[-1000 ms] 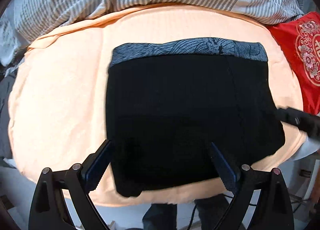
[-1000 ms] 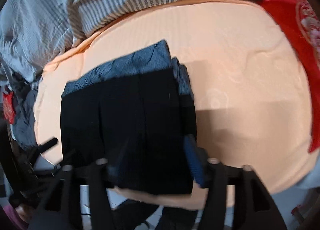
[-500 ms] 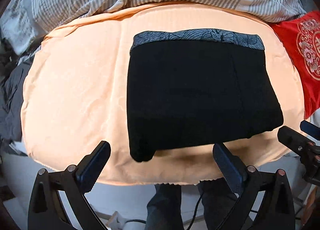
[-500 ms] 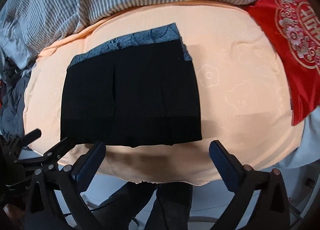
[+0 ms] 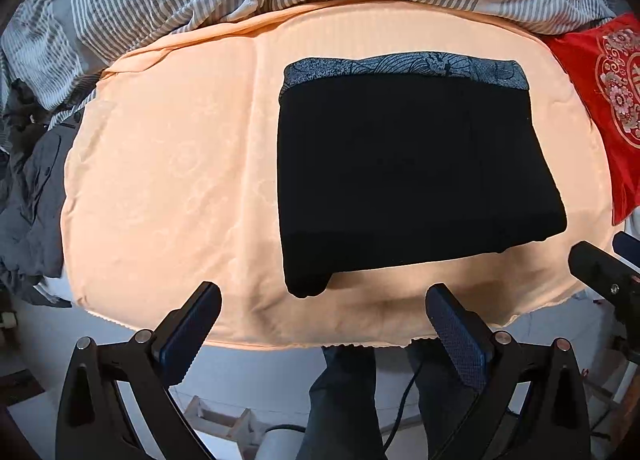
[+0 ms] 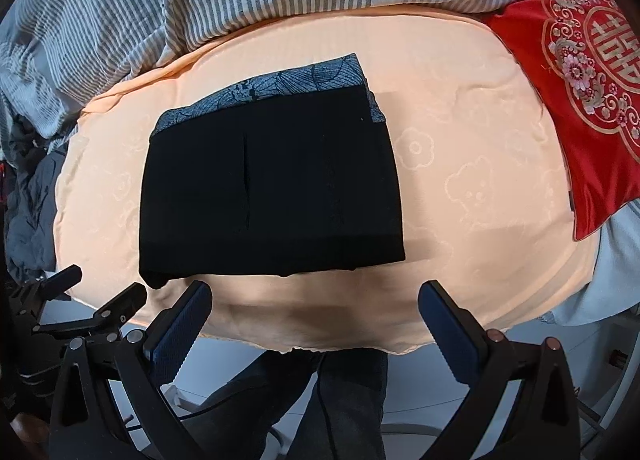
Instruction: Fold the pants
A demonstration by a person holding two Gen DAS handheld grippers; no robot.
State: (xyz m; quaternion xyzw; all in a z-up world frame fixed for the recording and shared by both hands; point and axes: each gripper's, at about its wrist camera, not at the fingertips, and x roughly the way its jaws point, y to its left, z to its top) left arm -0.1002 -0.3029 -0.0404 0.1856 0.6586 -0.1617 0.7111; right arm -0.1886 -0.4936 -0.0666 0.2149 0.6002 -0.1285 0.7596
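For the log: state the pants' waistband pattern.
Blue-grey leaf-like line print on the waistband of the black pants; clearest in right wrist view.

Bright, even daylight; sharp focus in both views. Strong fisheye bending toward black vignetted corners. Soft shadow on the peach blanket along the near edge of the pants, their black cloth too dark for detail. Mild sheen on the red cushion.
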